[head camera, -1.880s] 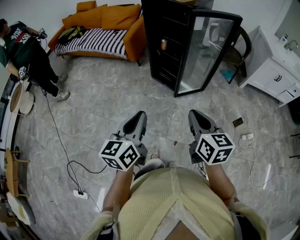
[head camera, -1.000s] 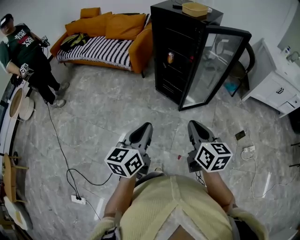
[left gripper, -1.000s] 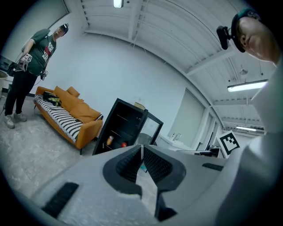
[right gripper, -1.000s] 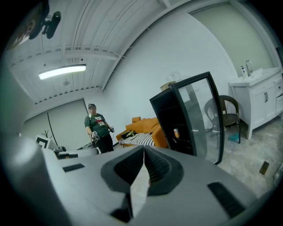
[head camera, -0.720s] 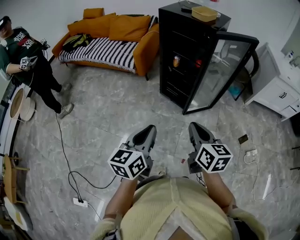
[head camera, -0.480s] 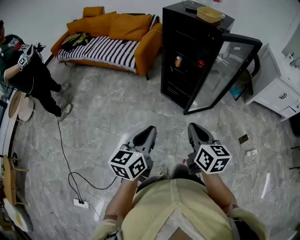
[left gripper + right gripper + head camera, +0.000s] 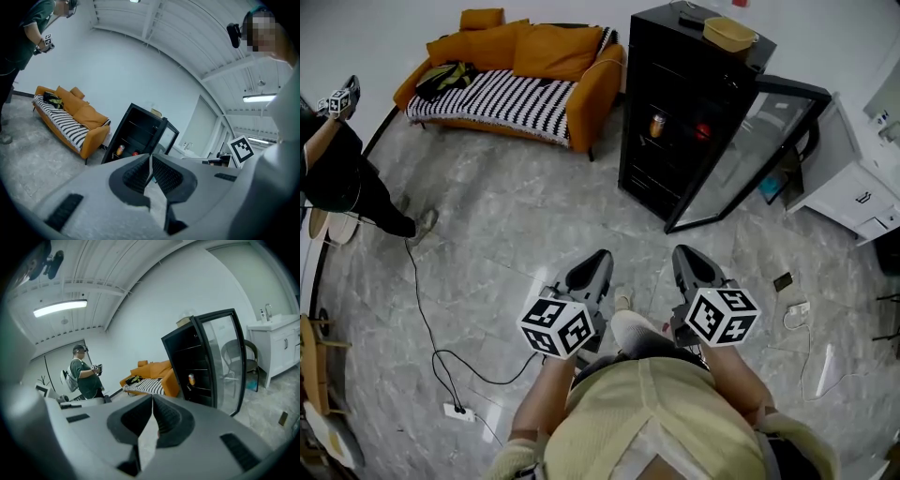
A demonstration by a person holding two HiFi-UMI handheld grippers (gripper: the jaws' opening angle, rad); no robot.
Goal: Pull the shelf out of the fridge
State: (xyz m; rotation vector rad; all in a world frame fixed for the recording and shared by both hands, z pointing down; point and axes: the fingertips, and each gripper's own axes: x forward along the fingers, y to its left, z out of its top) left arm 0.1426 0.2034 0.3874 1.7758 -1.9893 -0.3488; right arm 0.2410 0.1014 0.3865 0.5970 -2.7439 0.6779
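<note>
A black fridge [image 7: 675, 103] stands across the floor ahead, its glass door [image 7: 750, 150] swung open to the right. Wire shelves inside hold a can [image 7: 657, 125] and a red item [image 7: 701, 131]. The fridge [image 7: 136, 136] shows small in the left gripper view, and the fridge [image 7: 197, 366] also stands beyond the jaws in the right gripper view. My left gripper [image 7: 598, 260] and right gripper [image 7: 682, 254] are held side by side low in front of me, far from the fridge. Both are shut with nothing between the pads.
An orange sofa [image 7: 516, 66] with a striped cover stands left of the fridge. A person [image 7: 337, 169] stands at far left. A basket [image 7: 729, 33] sits on the fridge top. A white cabinet [image 7: 853, 178] is at right. Cables [image 7: 431, 319] trail on the marble floor.
I have walked closer to the fridge, which now sits larger and higher in view. The person at left has shifted toward the frame edge. Both grippers stay shut and level.
</note>
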